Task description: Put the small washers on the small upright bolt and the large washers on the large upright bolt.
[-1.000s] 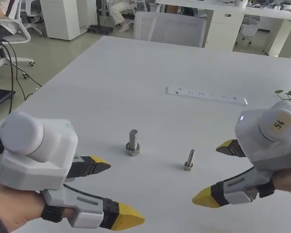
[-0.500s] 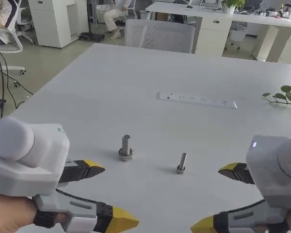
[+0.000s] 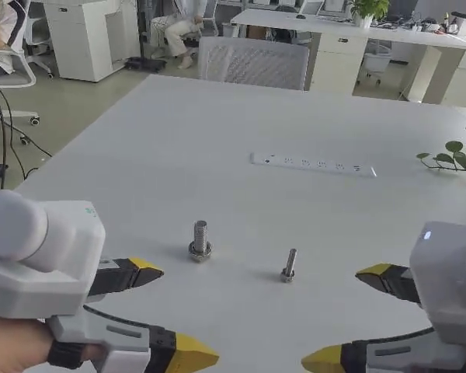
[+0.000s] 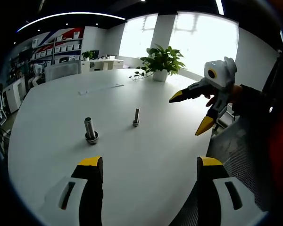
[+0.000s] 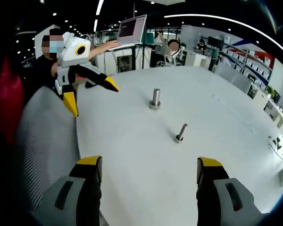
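The large upright bolt (image 3: 200, 240) stands on the white table with washers stacked at its base; it also shows as the large bolt (image 4: 89, 130) and the large bolt (image 5: 155, 99). To its right stands the small upright bolt (image 3: 289, 266), with a washer at its foot, seen too as the small bolt (image 4: 136, 117) and the small bolt (image 5: 181, 132). My left gripper (image 3: 165, 315) is open at the near left edge, holding nothing. My right gripper (image 3: 353, 318) is open at the near right, holding nothing. Both hang back from the bolts.
A white power strip (image 3: 312, 165) lies across the table beyond the bolts. A plant sprig (image 3: 453, 155) reaches in at the right edge. A grey chair (image 3: 253, 62) stands at the far end of the table (image 3: 179, 132). A potted plant (image 4: 162, 61) sits far off.
The head camera has tilted up, so the bolts and strip sit lower. Both grippers have drawn back toward the near edge, the right one lower and further right.
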`<state>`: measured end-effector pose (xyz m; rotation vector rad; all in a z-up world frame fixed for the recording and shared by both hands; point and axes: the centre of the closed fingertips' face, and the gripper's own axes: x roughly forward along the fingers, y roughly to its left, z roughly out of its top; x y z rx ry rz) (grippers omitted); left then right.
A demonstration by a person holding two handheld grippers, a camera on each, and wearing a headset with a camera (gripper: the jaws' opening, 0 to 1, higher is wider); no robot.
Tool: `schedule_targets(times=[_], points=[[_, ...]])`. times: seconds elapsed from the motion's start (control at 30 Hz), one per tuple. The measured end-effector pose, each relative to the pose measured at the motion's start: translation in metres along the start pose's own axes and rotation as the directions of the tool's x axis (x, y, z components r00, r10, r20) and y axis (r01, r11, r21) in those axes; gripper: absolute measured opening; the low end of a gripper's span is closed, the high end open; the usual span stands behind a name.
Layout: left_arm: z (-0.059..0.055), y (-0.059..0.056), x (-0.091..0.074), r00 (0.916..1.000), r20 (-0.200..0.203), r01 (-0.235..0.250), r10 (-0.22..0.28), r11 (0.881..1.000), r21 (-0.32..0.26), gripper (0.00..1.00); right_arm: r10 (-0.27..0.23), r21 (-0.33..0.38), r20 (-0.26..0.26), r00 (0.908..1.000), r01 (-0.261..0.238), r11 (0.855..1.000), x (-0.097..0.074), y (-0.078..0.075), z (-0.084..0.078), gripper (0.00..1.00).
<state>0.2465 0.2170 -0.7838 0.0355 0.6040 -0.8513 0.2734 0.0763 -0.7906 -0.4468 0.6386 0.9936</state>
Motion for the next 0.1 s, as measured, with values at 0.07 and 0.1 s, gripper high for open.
schedule_targets(times=[0.07, 0.1], points=[[-0.0003, 0.0001, 0.0001, 1.0000, 0.000, -0.001, 0.001, 1.000, 0.000, 0.82, -0.004, 0.005, 0.005, 1.0000, 0.003, 1.000, 0.0007, -0.0012, 0.0010, 0.84], [-0.0005, 0.0003, 0.0000, 1.0000, -0.001, -0.002, 0.002, 1.000, 0.000, 0.81, -0.006, 0.007, 0.005, 1.0000, 0.006, 1.000, 0.0010, -0.0017, 0.0010, 0.84]])
